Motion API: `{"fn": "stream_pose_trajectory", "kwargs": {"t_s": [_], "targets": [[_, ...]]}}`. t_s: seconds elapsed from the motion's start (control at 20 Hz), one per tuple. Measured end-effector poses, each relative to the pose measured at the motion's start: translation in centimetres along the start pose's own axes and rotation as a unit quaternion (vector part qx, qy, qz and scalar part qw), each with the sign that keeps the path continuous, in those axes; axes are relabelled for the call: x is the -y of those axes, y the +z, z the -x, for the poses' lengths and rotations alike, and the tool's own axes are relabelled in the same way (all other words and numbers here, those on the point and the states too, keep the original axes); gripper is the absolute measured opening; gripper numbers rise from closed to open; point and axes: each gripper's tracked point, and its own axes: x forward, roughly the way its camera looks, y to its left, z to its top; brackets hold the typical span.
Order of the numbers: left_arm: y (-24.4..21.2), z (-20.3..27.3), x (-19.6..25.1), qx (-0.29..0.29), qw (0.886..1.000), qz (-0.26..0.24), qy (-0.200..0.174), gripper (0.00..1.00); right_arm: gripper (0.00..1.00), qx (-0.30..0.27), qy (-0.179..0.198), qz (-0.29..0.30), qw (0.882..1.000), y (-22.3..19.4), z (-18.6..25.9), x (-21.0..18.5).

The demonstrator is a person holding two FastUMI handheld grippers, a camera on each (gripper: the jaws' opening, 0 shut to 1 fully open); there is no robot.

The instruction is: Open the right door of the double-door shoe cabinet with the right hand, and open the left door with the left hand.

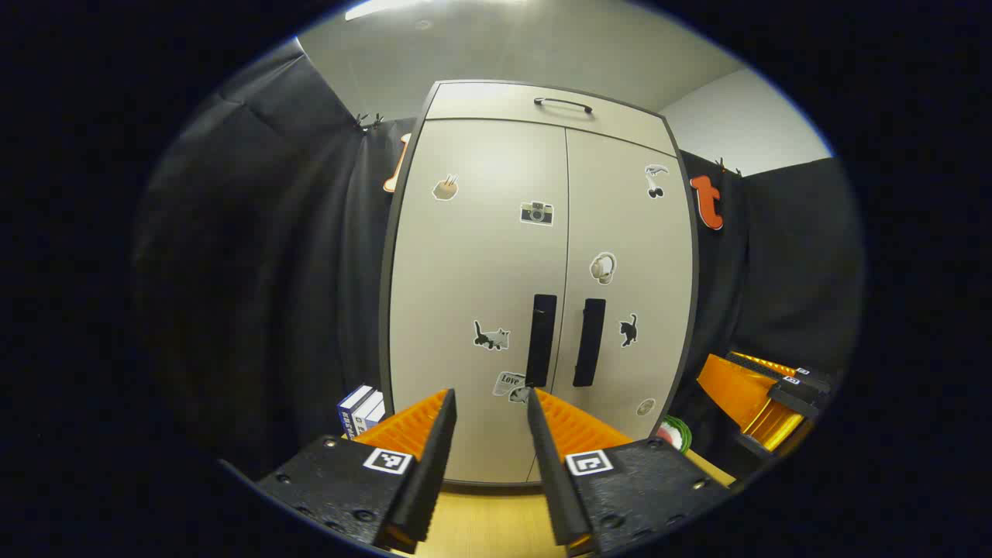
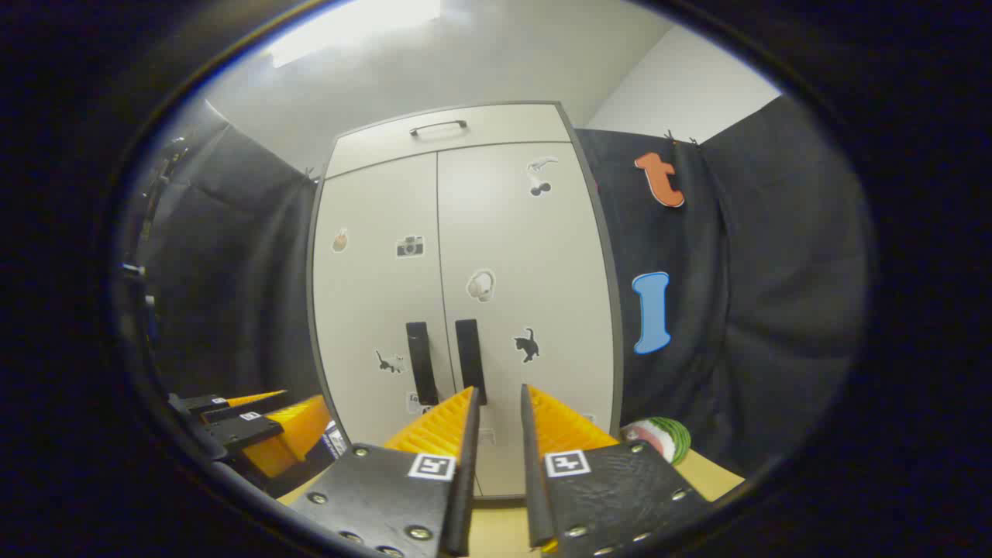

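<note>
The pale double-door shoe cabinet stands straight ahead with both doors closed. In the left gripper view, two dark upright handles sit beside the centre seam: the left door's handle and the right door's handle. My left gripper is open, short of the cabinet, just below the left handle. In the right gripper view, my right gripper is open with a narrower gap, its tips just below the right door's handle; the left handle is beside it. Neither gripper touches anything.
A drawer with a curved handle tops the cabinet. Small boxes stand at its left foot, and a green striped ball at its right. The cabinet stands on a wooden surface. The other gripper hovers to the right.
</note>
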Motion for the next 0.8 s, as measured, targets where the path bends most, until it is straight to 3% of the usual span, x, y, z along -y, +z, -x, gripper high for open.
{"fn": "stream_pose_trajectory", "kwargs": {"t_s": [0.05,0.1,0.15,0.2,0.25,0.3,0.4,0.45,0.8], "targets": [[0.1,0.1,0.3,0.002,1.0,0.004,-0.004,0.71,0.34,-0.004,0.006,0.0,1.0,-0.1,0.1,-0.3],[0.3,0.2,0.2,0.004,1.0,0.007,-0.003,0.76,0.53,-0.005,0.012,0.0,1.0,0.0,0.1,-0.6],[0.5,0.2,0.1,0.007,1.0,0.006,0.0,0.87,0.65,-0.006,0.02,-0.002,1.0,0.1,0.2,-1.0],[0.4,0.1,-0.1,0.011,1.0,0.002,0.005,0.89,0.79,-0.005,0.025,-0.004,1.0,0.2,0.2,-1.3],[0.8,0.5,-0.2,0.018,1.0,-0.006,0.009,0.96,0.89,-0.004,0.024,-0.004,1.0,0.2,0.4,-1.2],[1.0,0.7,-0.3,0.024,1.0,-0.013,0.012,0.96,0.96,-0.002,0.023,-0.002,1.0,0.4,0.5,-1.3],[1.2,1.0,-0.2,0.027,0.999,-0.018,0.011,0.99,0.96,-0.002,0.023,0.002,1.0,0.4,0.6,-1.4],[1.1,1.1,-0.1,0.025,0.999,-0.017,0.01,0.95,0.96,-0.003,0.024,0.001,1.0,0.3,0.7,-1.5],[0.5,1.6,-0.6,0.02,1.0,-0.02,0.008,0.95,0.96,-0.007,0.011,0.0,1.0,-0.1,1.4,-1.5]]}}
